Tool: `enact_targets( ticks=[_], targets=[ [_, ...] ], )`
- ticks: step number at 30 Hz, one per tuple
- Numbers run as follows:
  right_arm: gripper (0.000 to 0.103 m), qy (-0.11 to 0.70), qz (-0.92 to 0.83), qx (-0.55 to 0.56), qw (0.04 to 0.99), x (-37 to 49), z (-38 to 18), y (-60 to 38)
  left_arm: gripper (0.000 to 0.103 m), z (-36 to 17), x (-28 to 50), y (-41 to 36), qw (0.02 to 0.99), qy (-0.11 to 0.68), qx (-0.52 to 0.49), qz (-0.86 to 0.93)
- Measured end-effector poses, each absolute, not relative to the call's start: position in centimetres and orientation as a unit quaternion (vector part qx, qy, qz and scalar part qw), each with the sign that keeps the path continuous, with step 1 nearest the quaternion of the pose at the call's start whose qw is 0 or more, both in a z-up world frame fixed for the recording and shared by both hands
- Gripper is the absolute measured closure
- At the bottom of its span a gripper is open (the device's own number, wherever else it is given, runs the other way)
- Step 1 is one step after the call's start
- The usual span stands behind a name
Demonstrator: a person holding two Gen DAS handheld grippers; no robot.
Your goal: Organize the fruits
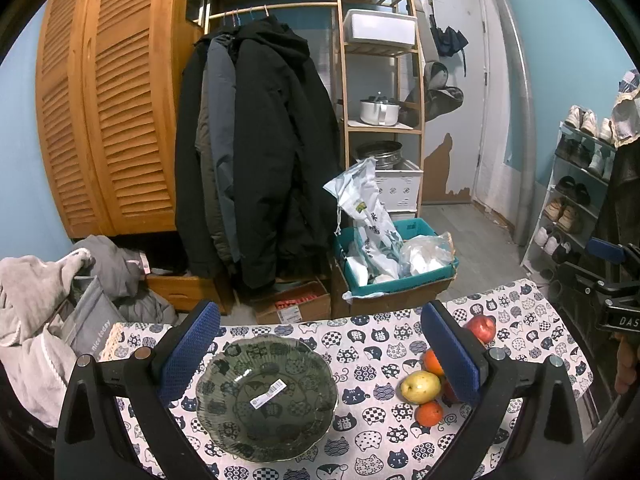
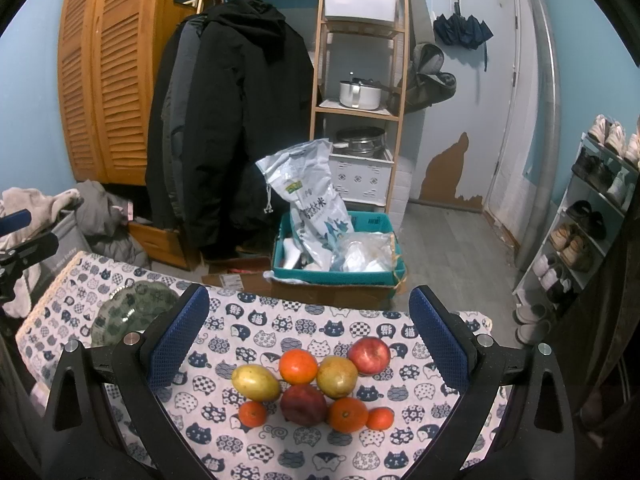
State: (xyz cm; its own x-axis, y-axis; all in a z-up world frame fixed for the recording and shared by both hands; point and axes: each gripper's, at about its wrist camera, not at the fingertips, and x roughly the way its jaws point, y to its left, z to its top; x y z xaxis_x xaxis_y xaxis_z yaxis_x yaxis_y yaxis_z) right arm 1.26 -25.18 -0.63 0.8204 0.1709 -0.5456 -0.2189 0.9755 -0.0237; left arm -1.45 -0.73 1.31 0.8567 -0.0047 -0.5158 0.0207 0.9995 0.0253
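A green glass bowl (image 1: 266, 398) with a white sticker sits empty on the cat-print tablecloth (image 1: 360, 336), between the wide-open fingers of my left gripper (image 1: 320, 354). The bowl also shows at the left in the right wrist view (image 2: 128, 312). Several fruits lie in a cluster on the cloth: a red apple (image 2: 369, 355), a dark red apple (image 2: 303, 404), yellow pears (image 2: 255, 382) (image 2: 337, 376), oranges (image 2: 298, 366) (image 2: 347, 414) and small tangerines (image 2: 252, 414). My right gripper (image 2: 308, 340) is open and empty, hovering above the cluster.
Beyond the table's far edge stand a teal crate (image 2: 340, 276) with bags on cardboard boxes, hanging coats (image 2: 228, 128), a wooden shelf (image 2: 360, 80) and a shoe rack (image 2: 592, 220). Grey clothes (image 1: 36, 320) pile up at the left.
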Motion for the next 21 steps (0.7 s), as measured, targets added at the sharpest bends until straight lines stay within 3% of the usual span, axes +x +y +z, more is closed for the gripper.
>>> enact_targets(
  ticks=[21],
  targets=[
    [0.004,0.277,0.083,-0.050,0.956,1.6,0.0,-24.9,0.001,0.9,-1.7,-0.8,0.963,0.269,0.008,-0.018]
  ],
)
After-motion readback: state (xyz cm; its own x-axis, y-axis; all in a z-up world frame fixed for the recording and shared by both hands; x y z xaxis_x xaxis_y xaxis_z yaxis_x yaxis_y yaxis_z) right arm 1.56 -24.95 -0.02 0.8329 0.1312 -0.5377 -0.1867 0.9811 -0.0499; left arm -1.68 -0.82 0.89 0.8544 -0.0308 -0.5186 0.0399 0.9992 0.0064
